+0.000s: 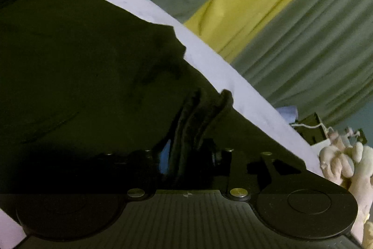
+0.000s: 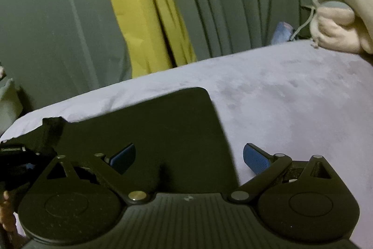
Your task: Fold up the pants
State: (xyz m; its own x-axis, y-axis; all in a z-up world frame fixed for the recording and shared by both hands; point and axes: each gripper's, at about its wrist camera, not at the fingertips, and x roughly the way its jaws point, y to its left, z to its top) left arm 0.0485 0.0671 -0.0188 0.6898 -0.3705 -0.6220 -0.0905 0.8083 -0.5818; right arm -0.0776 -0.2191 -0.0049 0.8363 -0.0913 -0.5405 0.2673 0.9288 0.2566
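Grey-green curtains (image 2: 233,4) with one yellow panel (image 2: 144,15) hang behind a pale lilac bed (image 2: 291,97); dark pants (image 1: 81,62) lie flat on it, filling the left and centre of the left wrist frame and the lower centre of the right wrist frame; a bunched fold of the cloth sits between the pads of the left gripper (image 1: 184,155), low in the frame, though darkness hides whether they press it; the right gripper (image 2: 189,156) stands released, its blue pads (image 2: 256,159) wide apart above the fabric's edge; a plush toy (image 2: 342,8) rests at the upper right, on the bed's far edge.
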